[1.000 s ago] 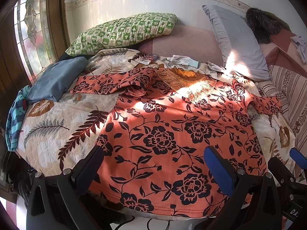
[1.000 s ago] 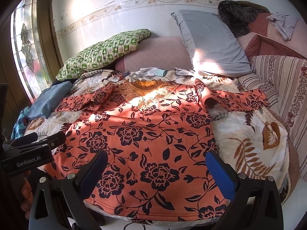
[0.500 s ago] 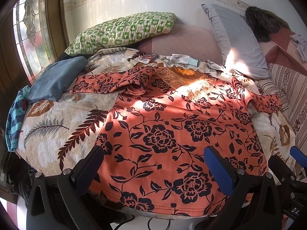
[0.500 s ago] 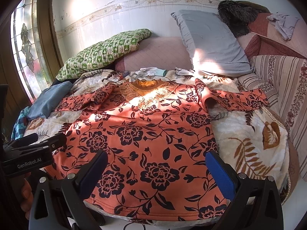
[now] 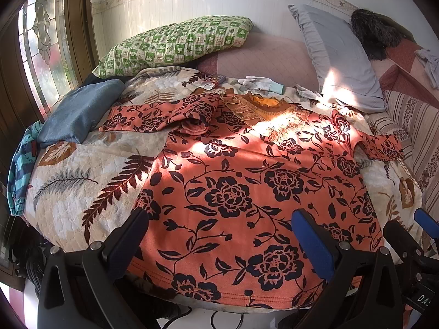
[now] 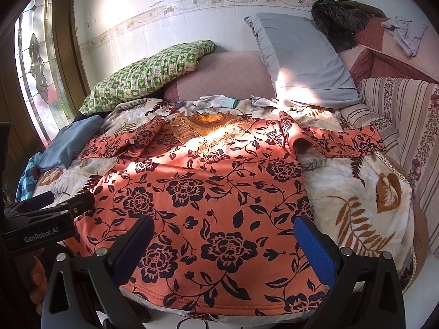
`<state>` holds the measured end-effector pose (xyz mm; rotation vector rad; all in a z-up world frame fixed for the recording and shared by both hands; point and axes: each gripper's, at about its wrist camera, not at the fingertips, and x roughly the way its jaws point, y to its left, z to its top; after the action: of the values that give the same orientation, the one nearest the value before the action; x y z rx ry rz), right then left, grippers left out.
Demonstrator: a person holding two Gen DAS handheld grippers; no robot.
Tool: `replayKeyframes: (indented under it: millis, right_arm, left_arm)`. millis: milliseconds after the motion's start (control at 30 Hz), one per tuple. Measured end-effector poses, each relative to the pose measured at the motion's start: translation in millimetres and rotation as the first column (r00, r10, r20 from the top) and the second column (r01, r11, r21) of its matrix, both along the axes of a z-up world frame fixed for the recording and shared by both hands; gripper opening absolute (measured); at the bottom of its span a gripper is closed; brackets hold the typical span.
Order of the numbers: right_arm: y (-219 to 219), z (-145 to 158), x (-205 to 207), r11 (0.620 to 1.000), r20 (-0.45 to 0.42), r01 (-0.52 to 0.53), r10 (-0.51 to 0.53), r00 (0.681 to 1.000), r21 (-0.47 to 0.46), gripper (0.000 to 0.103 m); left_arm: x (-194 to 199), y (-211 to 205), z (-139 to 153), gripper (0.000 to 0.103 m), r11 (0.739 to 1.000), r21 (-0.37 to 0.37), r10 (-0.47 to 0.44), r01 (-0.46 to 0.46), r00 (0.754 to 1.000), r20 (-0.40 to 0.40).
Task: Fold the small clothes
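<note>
Lying face-up and spread flat on the leaf-print quilt (image 5: 82, 181), the orange floral top (image 5: 247, 186) has its hem at the near edge and both sleeves out (left one bunched). Left gripper (image 5: 219, 235) and right gripper (image 6: 223, 244) hang above the hem, jaws spread, holding nothing. Folding appears not yet begun; next move likely calls for pinching a sleeve or side edge.

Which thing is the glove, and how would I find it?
Look at the far end of the bed, below the big grey pillow. Just beyond the orange flowered top's collar lies the glove, flat: pale grey-white fingers, teal cuff, unlike the patterned bedding around it.
</note>
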<state>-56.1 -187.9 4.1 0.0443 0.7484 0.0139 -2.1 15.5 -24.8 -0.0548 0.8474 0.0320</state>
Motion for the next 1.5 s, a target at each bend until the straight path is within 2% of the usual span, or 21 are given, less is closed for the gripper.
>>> replayKeyframes:
  millis: [433,600,700,767,833,900,1000,1100,1200,1267,1300,1333,1367,1500]
  right_arm:
    - [0,0,0,1.0,0.003,0.0,0.001,1.0,-0.001,0.103]
    - [-7,-1,3,1.0,-0.018,-0.008,0.008,1.0,0.023,0.103]
    - [-44,-10,11,0.99,-0.096,0.016,-0.003,0.995,0.137,0.103]
    - [-81,-24,18,0.972,-0.182,0.073,-0.032,0.983,0.224,0.103]
    - [-117,-45,26,0.957,-0.299,0.16,-0.082,0.951,0.244,0.103]
    - [-144,-66,31,0.943,-0.414,0.227,-0.11,0.904,0.244,0.103]
    - [-167,-93,35,0.92,-0.485,0.268,-0.102,0.869,0.287,0.103]
    - [-172,-110,35,0.912,-0.508,0.265,-0.075,0.858,0.314,0.103]
    - [-172,-124,34,0.887,-0.539,0.278,-0.04,0.841,0.368,0.1]
    - [-171,-129,30,0.862,-0.537,0.274,-0.002,0.843,0.427,0.084]
    - [-170,-131,28,0.854,-0.535,0.264,0.019,0.845,0.448,0.082]
    - [-166,-132,28,0.859,-0.544,0.262,0.022,0.839,0.439,0.081]
    - [-164,-135,27,0.87,-0.556,0.266,0.011,0.831,0.416,0.081]
    - [-164,-137,25,0.876,-0.547,0.258,0.009,0.837,0.408,0.082]
  left_arm:
    - [-1,2,0,0.103,1.0,-0.006,0.003,-0.003,1.0,-0.002]
    - [3,16,-4,0.103,0.999,-0.038,-0.002,0.002,1.0,-0.024]
    - [14,51,-13,0.103,0.993,-0.109,0.034,-0.042,0.997,-0.074]
    - [25,80,-28,0.103,0.98,-0.179,0.06,-0.086,0.987,-0.147]
    - [34,106,-47,0.103,0.966,-0.202,0.112,-0.161,0.966,-0.234]
    - [39,125,-68,0.103,0.954,-0.215,0.132,-0.207,0.939,-0.317]
    - [39,140,-94,0.103,0.956,-0.183,0.15,-0.229,0.918,-0.367]
    - [40,151,-111,0.103,0.955,-0.171,0.152,-0.241,0.896,-0.417]
    - [36,155,-118,0.103,0.947,-0.224,0.118,-0.23,0.899,-0.422]
    - [30,158,-114,0.095,0.941,-0.264,0.096,-0.212,0.915,-0.392]
    - [28,158,-114,0.091,0.937,-0.286,0.079,-0.2,0.92,-0.385]
    - [27,160,-114,0.084,0.931,-0.308,0.062,-0.194,0.918,-0.391]
    - [26,162,-116,0.082,0.925,-0.326,0.055,-0.197,0.916,-0.398]
    - [21,170,-113,0.081,0.916,-0.346,0.055,-0.204,0.917,-0.396]
